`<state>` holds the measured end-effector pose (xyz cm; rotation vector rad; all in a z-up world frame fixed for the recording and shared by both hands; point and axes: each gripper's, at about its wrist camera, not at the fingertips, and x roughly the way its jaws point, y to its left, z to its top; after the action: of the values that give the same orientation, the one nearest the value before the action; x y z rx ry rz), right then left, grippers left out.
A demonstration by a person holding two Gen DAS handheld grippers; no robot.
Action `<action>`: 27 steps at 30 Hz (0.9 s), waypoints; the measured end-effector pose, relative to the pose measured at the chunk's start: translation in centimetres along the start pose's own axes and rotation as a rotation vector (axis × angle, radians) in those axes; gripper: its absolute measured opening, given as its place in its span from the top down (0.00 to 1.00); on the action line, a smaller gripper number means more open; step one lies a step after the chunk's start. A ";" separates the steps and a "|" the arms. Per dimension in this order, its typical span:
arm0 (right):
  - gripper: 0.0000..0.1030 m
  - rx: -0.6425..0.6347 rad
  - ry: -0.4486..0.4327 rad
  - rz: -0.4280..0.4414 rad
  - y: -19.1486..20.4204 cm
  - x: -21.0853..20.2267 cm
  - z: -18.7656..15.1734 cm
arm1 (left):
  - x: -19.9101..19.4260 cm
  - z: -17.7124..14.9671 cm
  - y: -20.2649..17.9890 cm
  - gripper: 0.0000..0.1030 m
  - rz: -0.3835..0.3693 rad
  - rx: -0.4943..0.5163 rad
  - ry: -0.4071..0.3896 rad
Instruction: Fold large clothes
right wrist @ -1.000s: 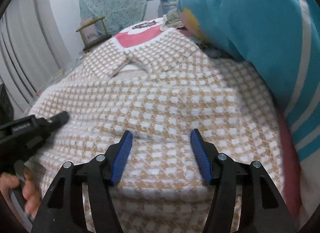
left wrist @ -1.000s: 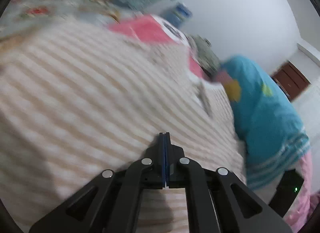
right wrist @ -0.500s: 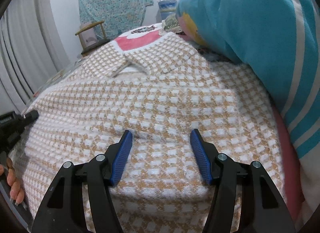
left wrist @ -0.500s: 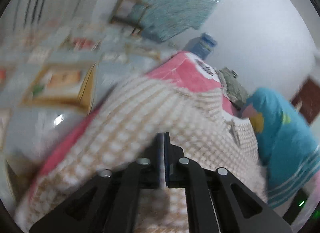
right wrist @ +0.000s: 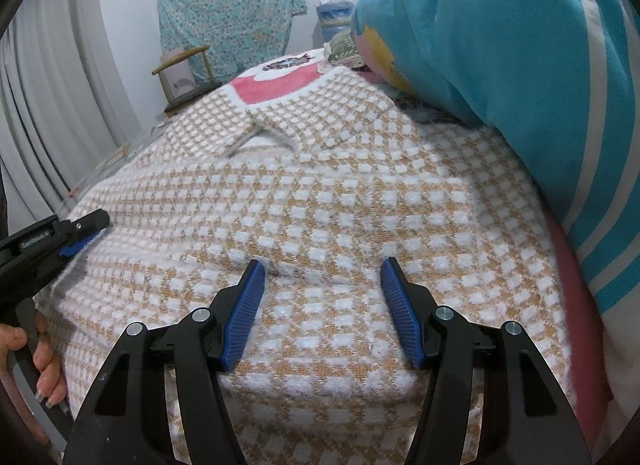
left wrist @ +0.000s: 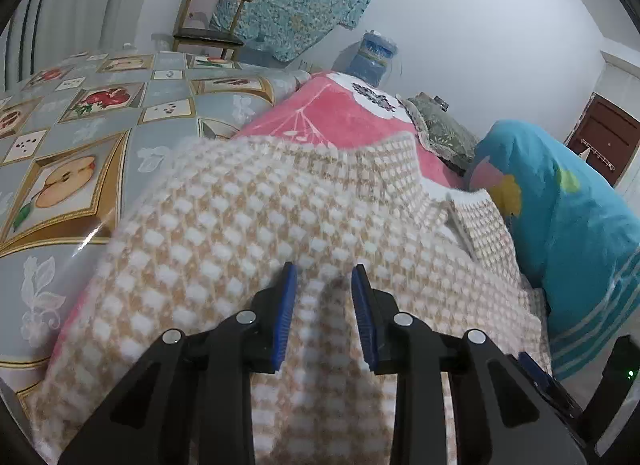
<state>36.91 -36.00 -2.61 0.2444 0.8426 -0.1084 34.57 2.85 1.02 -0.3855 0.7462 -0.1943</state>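
Observation:
A tan and white checked knit sweater [left wrist: 260,225] lies spread over a pink blanket, its collar at the far end and its near part folded over [right wrist: 340,185]. My left gripper [left wrist: 323,269] is at the sweater's left edge, also seen from the right wrist as the left gripper [right wrist: 82,231]. Its jaws are opening, with knit showing in the gap and the pads apart from it. My right gripper [right wrist: 324,263] stands open just above the folded near part, holding nothing. A hand [right wrist: 40,365] grips the left tool's handle.
A bulky blue garment [right wrist: 500,65] with white stripes is heaped along the sweater's right side. The pink blanket [left wrist: 332,117] lies on a fruit-patterned tablecloth [left wrist: 80,125] stretching left. A wooden chair [left wrist: 208,25], a water bottle [left wrist: 372,61] and a hanging floral cloth [right wrist: 228,9] stand at the back.
The left gripper's jaws were shut and now stand parted over the sweater's left edge, and its view has swung and steadied. The right gripper has not moved.

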 end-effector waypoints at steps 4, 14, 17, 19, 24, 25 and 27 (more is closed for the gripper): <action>0.46 0.000 -0.001 0.001 -0.1 0.1 0.1 | -1.0 -0.7 0.7 0.73 -0.019 0.000 0.026; 0.46 0.000 -0.003 -0.002 0.1 0.0 0.3 | -3.5 -2.2 1.4 0.73 -0.008 0.000 0.041; 0.46 0.002 -0.004 -0.001 0.2 0.1 0.2 | -4.6 -1.9 0.6 0.73 0.029 -0.070 0.014; 0.46 0.002 -0.005 -0.002 0.2 0.1 0.2 | -4.5 -1.6 0.1 0.73 -0.044 -0.103 0.010; 0.46 0.002 -0.006 -0.002 0.4 0.1 0.3 | -1.3 -1.8 -1.6 0.74 -0.272 -0.053 0.082; 0.46 0.002 -0.006 -0.003 0.5 0.1 0.3 | -0.7 -1.9 -1.6 0.74 -0.281 -0.040 0.096; 0.46 0.000 -0.006 -0.005 0.6 0.1 0.3 | -0.1 -2.2 -0.4 0.92 -0.275 -0.066 0.104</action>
<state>37.30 -35.52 -2.36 0.2424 0.8375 -0.1137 33.00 1.87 -0.21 -0.5436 0.8022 -0.4517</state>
